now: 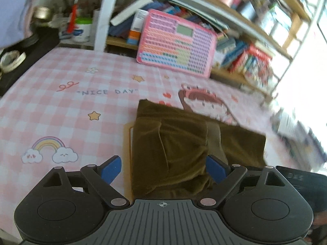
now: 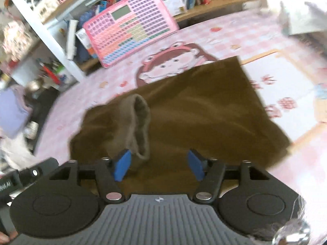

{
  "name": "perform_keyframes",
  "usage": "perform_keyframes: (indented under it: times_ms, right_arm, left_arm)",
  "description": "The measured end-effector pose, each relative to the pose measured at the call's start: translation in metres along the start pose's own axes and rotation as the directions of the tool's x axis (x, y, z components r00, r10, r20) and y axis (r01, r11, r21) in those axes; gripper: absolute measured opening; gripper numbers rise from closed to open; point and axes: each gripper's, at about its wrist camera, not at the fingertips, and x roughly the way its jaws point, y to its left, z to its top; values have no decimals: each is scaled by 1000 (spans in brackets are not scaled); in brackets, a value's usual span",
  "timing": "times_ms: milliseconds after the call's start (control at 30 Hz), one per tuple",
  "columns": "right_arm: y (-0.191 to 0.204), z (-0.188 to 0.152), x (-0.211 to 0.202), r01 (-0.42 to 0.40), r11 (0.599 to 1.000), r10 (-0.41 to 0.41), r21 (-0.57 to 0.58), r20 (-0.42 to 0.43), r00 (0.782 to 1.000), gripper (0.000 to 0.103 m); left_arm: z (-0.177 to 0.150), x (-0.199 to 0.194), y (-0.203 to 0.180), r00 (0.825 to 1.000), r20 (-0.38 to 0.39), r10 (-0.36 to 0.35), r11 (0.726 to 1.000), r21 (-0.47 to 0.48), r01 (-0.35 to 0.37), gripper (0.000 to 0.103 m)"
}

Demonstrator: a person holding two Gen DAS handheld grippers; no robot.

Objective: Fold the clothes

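Pink checked bedding [image 1: 61, 106] was spread below cluttered shelves [image 1: 235, 20], and on it the brown garment [image 2: 204, 110] was laid partly folded — near both grippers, left gripper [image 1: 163, 170] and right gripper [image 2: 159, 163], each held wide and empty.

Left tool [image 1: 163, 168] and right tool [image 2: 159, 164] gape, empty
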Motion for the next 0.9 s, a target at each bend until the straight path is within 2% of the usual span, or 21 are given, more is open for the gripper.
perform_keyframes:
  times_ms: [67,133,267,600,900]
  right_arm:
    - [1,-9,-6,72,997,-72,7,-2,997,76]
    - [2,-16,-10,117,993,-117,17,-6,993,80]
    - [3,-26,-18,163,986,-163,26,-6,987,81]
    - [2,-44,-39,230,971,-229,61,-14,973,81]
    - [4,-38,-40,209,978,-209,18,0,978,81]
  left_arm:
    - [-4,5,0,999,-46,20,1000,13,-20,92]
    - [-8,8,0,997,-76,9,1000,25,-7,92]
    - [-10,7,2,996,-85,-28,998,46,32,92]
    - [-19,9,-11,990,-116,-77,989,115,91,92]
    - [-18,10,-19,992,-109,-64,988,134,79,92]
